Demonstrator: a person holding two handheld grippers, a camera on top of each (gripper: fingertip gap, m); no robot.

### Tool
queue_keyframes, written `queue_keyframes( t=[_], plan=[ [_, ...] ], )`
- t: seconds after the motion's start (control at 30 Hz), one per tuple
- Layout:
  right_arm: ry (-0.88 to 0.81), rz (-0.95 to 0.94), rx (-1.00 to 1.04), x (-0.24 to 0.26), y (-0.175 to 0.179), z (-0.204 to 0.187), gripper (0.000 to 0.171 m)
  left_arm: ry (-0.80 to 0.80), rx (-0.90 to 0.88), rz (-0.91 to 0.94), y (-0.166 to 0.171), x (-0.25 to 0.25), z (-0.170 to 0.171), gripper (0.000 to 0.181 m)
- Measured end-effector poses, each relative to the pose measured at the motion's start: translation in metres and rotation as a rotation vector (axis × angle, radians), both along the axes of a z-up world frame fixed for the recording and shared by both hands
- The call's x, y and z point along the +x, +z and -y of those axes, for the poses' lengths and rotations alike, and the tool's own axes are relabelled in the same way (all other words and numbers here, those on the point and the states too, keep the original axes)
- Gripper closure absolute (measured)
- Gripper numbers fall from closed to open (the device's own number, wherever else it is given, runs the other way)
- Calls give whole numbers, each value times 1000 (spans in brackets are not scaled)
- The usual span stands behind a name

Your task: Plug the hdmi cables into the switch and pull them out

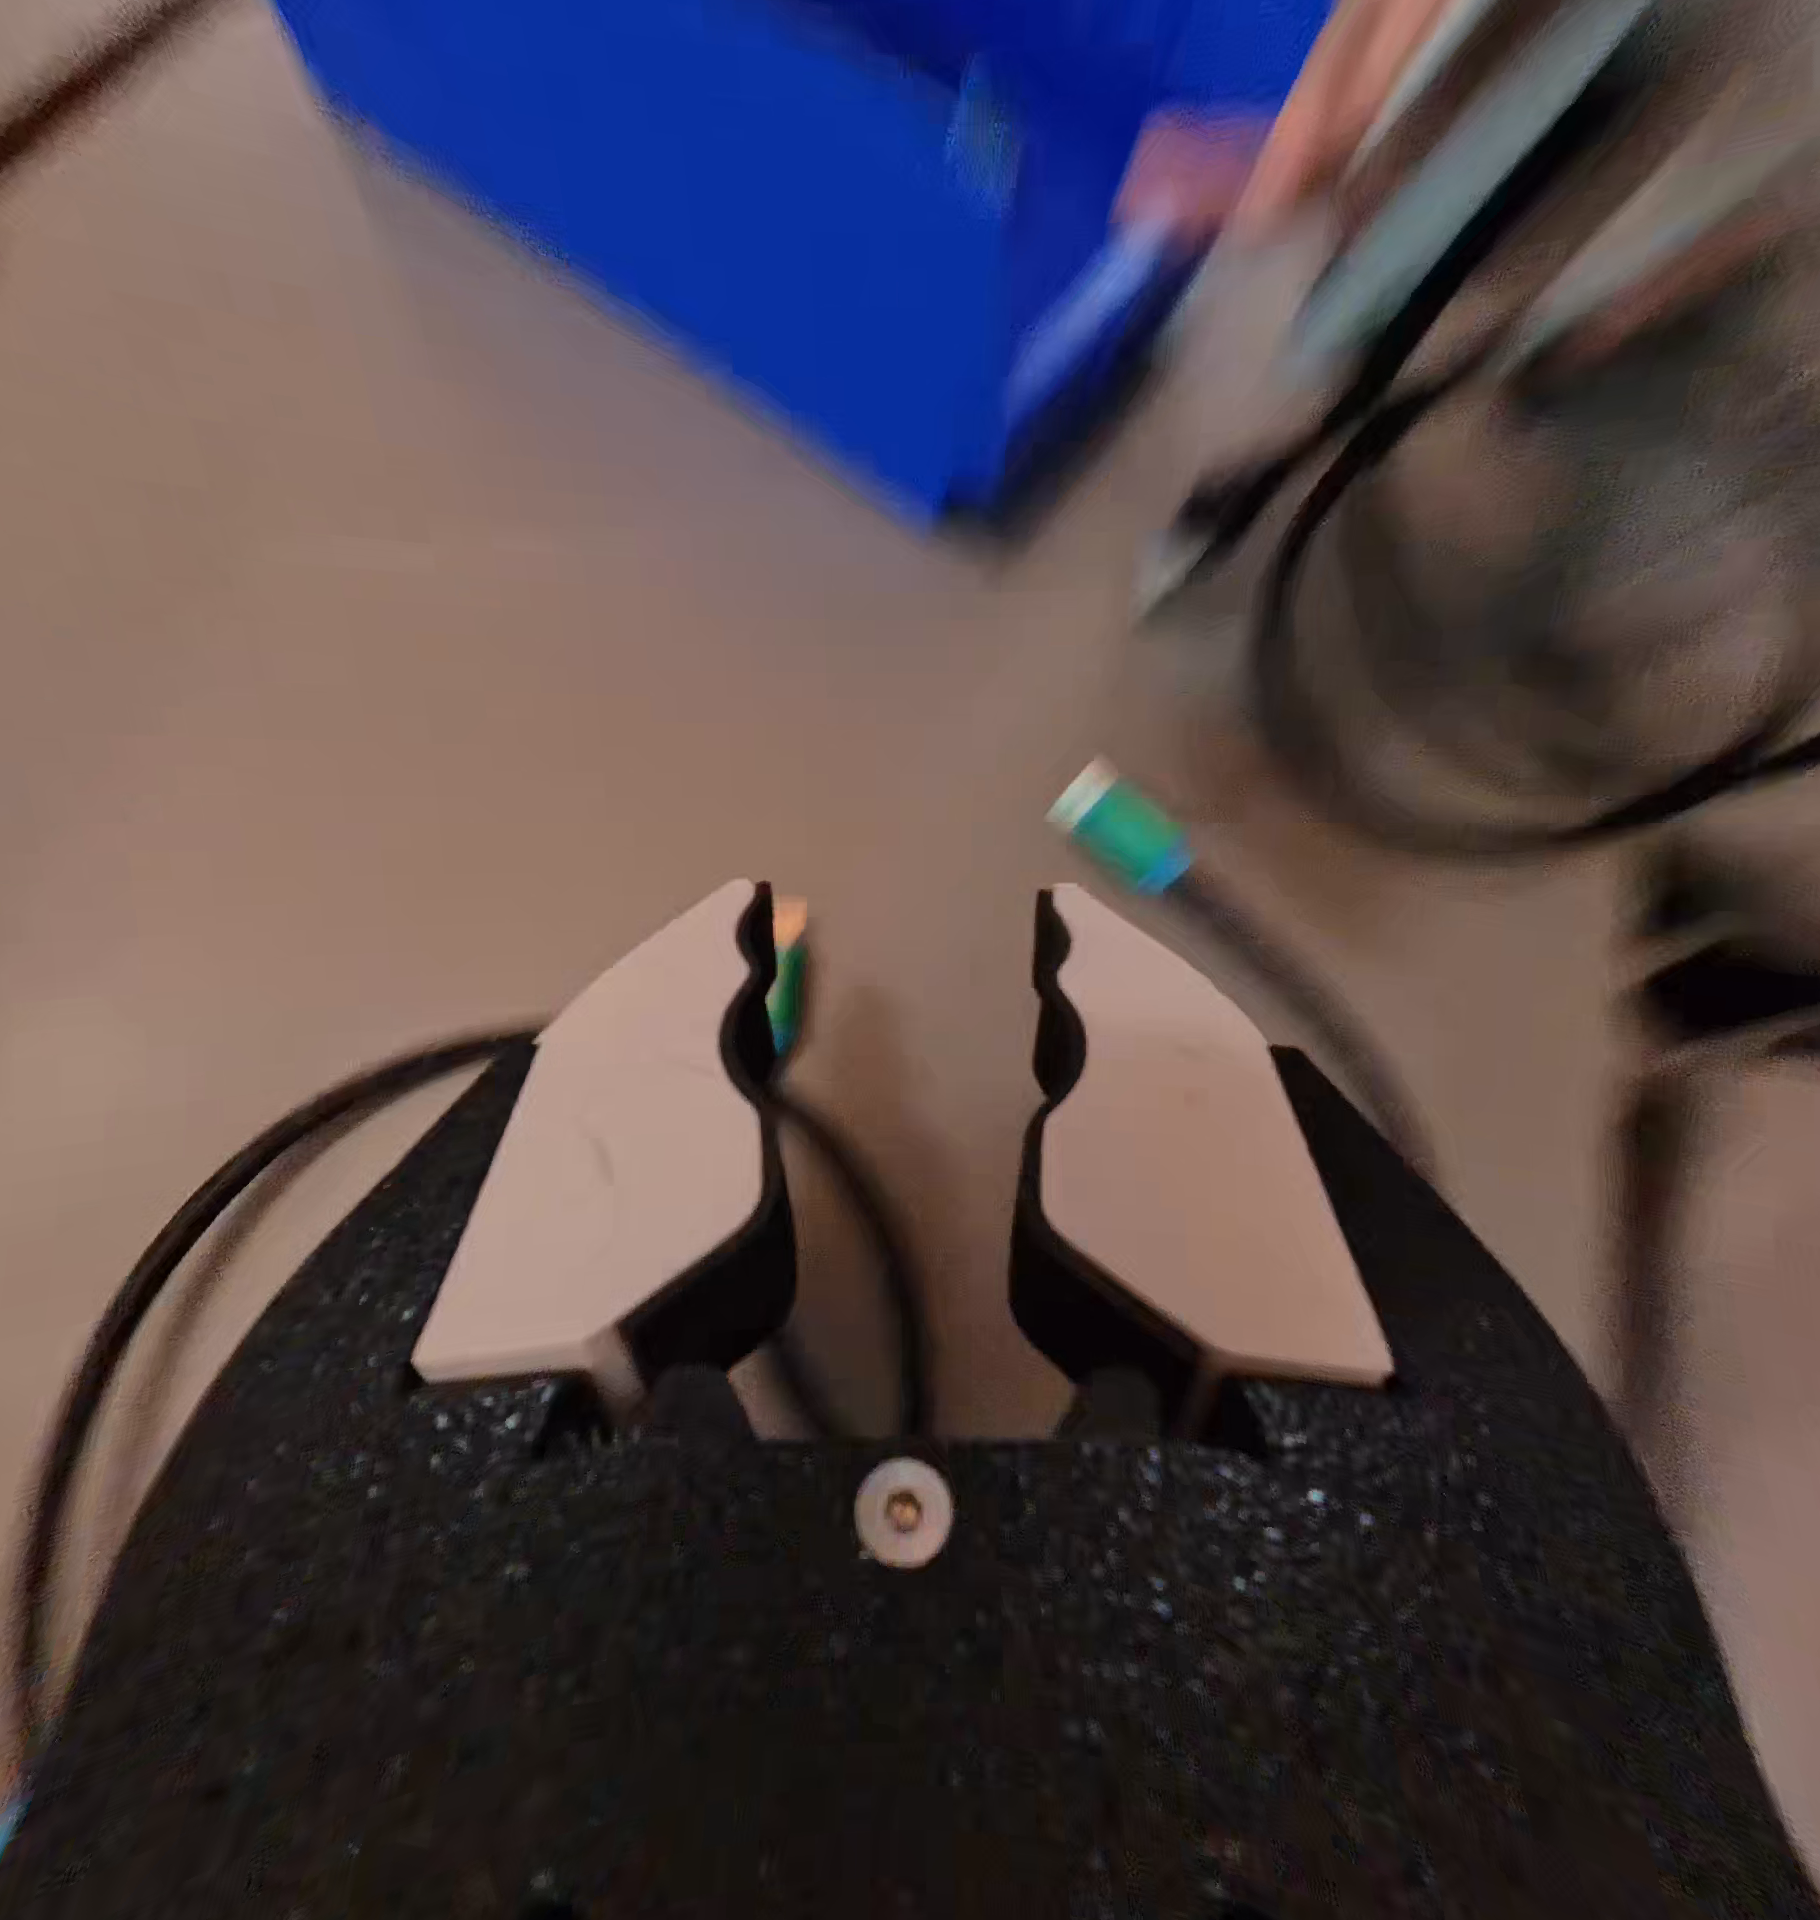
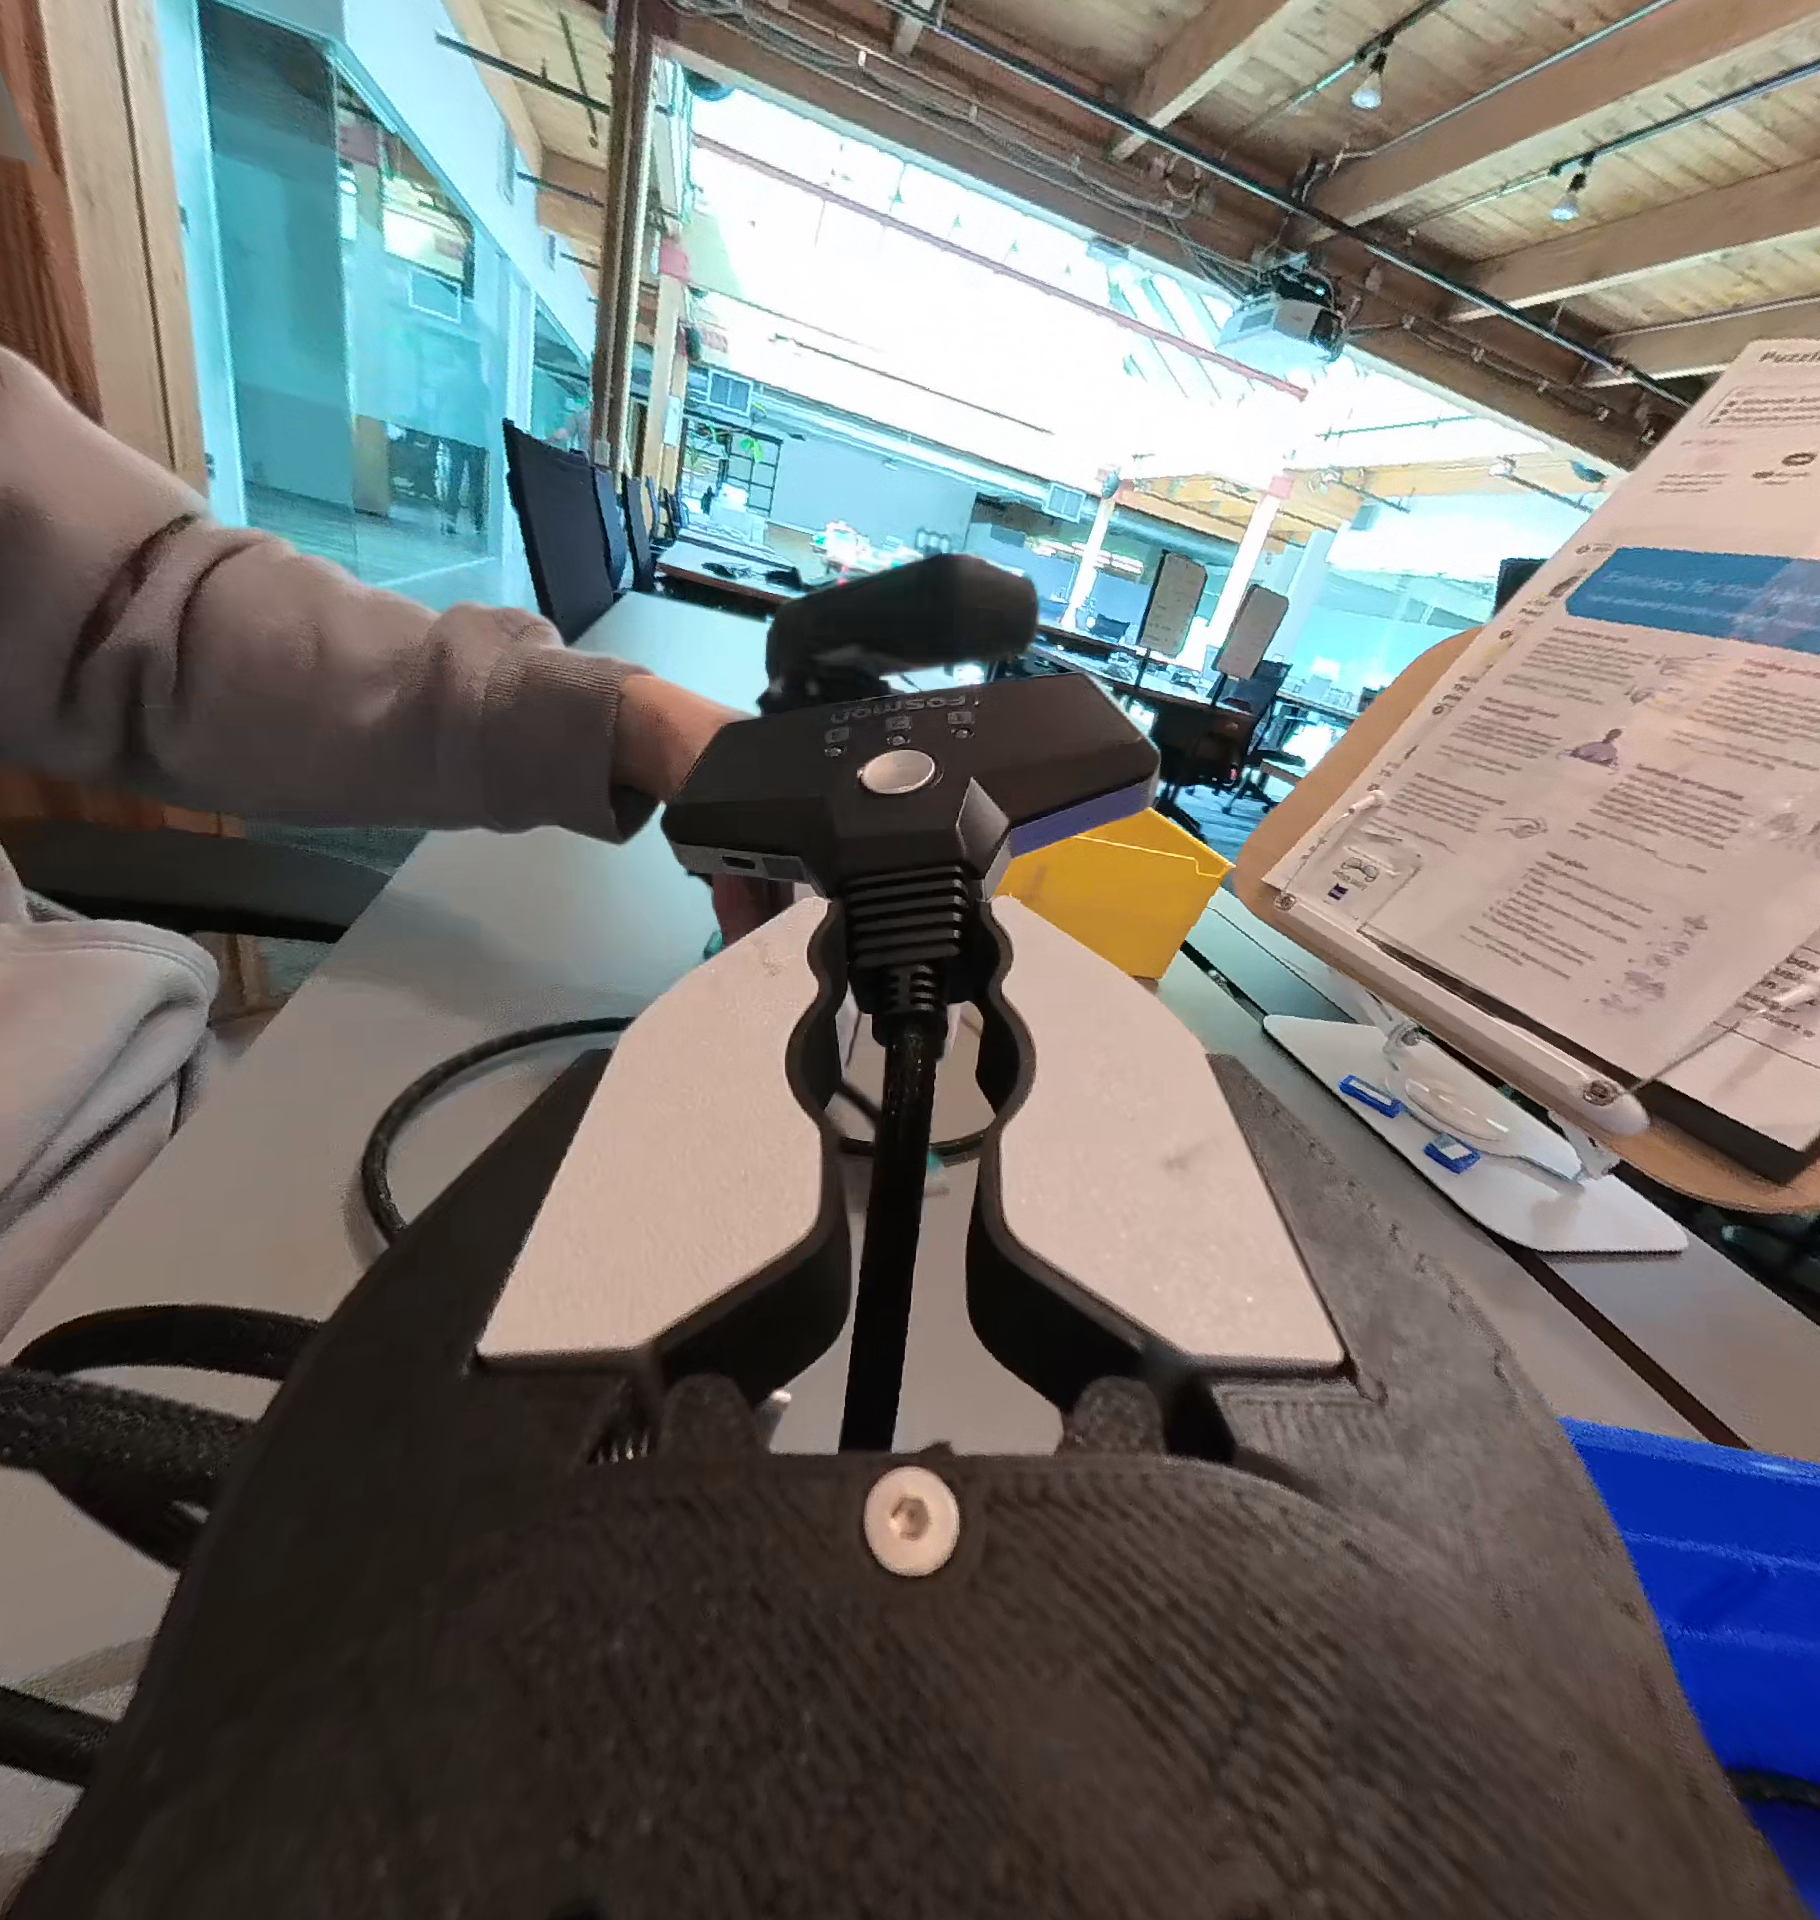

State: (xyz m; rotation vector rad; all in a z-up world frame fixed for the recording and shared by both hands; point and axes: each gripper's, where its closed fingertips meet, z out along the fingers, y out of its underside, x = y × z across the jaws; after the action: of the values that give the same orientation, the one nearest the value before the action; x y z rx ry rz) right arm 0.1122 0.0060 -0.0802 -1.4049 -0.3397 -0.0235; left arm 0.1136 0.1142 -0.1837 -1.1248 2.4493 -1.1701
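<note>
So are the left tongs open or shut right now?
Open. The left tongs show a clear gap with bare table between the fingers; a green-tipped plug lies just beyond, ungripped.

The left wrist view looks steeply down, close above the table (image 1: 366, 623), and is blurred; a blue bin (image 1: 729, 208) lies at 12 o'clock. The right wrist view looks almost level across the table (image 2: 532, 914) into the room, close behind the switch (image 2: 906, 779). Both views share the table and a blue bin (image 2: 1758, 1558), at 4 o'clock in the right view.
</note>
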Motion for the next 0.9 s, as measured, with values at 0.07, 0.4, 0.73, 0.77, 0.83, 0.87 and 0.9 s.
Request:
queue_keyframes(
  t=[0.07,0.4,0.73,0.77,0.83,0.87,0.9],
  plan=[
    [-17,13,-15,1,-2,-4,149,15,-423,93,61,-2,10,128],
    [-86,233,-81,-22,-6,-46,149,-34,-660,29,95,-27,57,133],
    [-16,296,132,-53,21,-47,149,-18,-1332,-351,119,-47,64,159],
    [-32,305,124,-51,20,-48,149,4,-1380,-373,118,-46,63,159],
    [-50,319,108,-51,20,-49,148,21,-1452,-402,117,-45,63,159],
    [-48,305,98,-50,20,-49,148,34,-1468,-408,115,-44,62,159],
    [-40,268,81,-48,18,-50,147,46,-1471,-405,115,-43,61,159]
  ],
)
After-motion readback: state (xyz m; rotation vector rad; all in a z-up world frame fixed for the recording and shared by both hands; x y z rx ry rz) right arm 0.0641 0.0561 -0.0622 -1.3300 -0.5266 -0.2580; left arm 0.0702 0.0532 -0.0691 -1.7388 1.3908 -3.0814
